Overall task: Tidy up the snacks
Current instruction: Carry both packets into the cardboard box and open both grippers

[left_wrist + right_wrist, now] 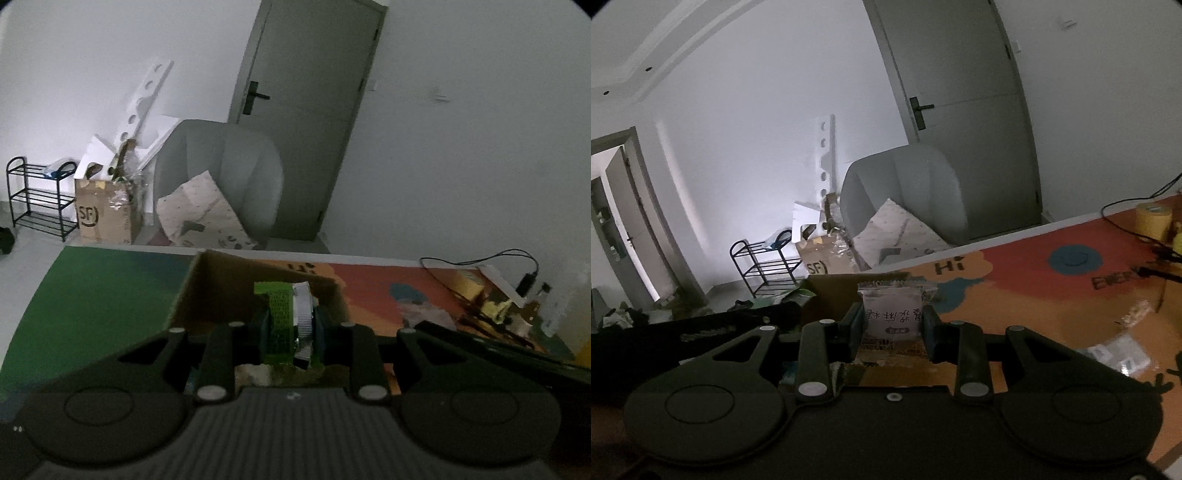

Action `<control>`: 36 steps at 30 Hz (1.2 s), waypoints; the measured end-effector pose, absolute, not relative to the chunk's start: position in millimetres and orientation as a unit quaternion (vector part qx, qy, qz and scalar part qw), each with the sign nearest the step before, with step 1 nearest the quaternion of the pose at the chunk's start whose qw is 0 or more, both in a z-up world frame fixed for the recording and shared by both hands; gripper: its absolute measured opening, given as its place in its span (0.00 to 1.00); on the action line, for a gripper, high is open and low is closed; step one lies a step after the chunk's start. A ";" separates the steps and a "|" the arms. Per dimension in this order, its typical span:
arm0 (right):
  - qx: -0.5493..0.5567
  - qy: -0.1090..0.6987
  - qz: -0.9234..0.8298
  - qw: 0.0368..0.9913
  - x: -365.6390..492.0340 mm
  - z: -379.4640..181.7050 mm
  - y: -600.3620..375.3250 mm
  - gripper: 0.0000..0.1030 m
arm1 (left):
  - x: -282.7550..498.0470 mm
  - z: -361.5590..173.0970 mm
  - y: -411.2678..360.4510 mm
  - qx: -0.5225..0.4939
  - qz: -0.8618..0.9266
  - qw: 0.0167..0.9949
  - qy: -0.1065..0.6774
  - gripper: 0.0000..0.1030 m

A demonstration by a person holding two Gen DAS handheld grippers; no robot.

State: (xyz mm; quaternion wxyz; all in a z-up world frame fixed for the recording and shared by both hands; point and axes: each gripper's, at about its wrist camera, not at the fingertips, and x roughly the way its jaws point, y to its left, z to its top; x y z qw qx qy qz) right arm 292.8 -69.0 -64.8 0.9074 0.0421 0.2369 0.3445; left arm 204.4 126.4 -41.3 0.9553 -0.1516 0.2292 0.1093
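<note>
Both hands are busy over the colourful table mat [1015, 295], each gripper carrying a small packet above the open cardboard box [229, 284] that sits on it. The left gripper [290, 328] is clenched on a green snack packet [279, 317] with a crimped silver edge, pinched across its middle so the packet stands upright between the pads, just above the box's mouth. The right gripper [894, 328] grasps a translucent sachet [894, 314] printed with dark characters (upside down from this side), held by its lower half with the serrated top seal free. Both look light and soft, film wrappers that crumple rather than resist, and slick enough to slide if the squeeze eases; whatever is inside may well crush, so a firm pinch across the flat body, clear of the seals, seems the sensible hold. A roll of yellow tape [1154, 219] and a black cable [480, 260] lie well apart at the mat's far edge.
</note>
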 end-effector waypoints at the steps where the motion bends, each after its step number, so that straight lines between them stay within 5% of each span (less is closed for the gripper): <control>1: 0.041 0.237 0.346 0.907 292.6 -64.6 -65.5 0.31 | 206.2 -43.3 129.9 -0.155 0.111 0.954 0.231 0.23; 6: 0.044 0.238 0.348 0.906 298.1 -63.9 -53.5 0.31 | 215.1 -48.4 143.1 -0.161 0.116 0.952 0.233 0.24; 18: 0.063 0.247 0.371 0.893 310.4 -63.7 -35.0 0.32 | 203.7 -47.3 157.3 -0.178 0.134 0.947 0.233 0.47; 23: 0.079 0.237 0.376 0.892 307.5 -61.5 -38.7 0.60 | 197.8 -44.5 157.7 -0.183 0.143 0.944 0.233 0.69; 29: 0.083 0.245 0.365 0.894 303.3 -64.1 -57.4 0.62 | 194.1 -40.8 147.3 -0.174 0.151 0.947 0.225 0.86; 36: 0.092 0.254 0.337 0.902 301.8 -69.2 -89.7 0.66 | 194.2 -40.6 132.2 -0.170 0.142 0.948 0.229 0.92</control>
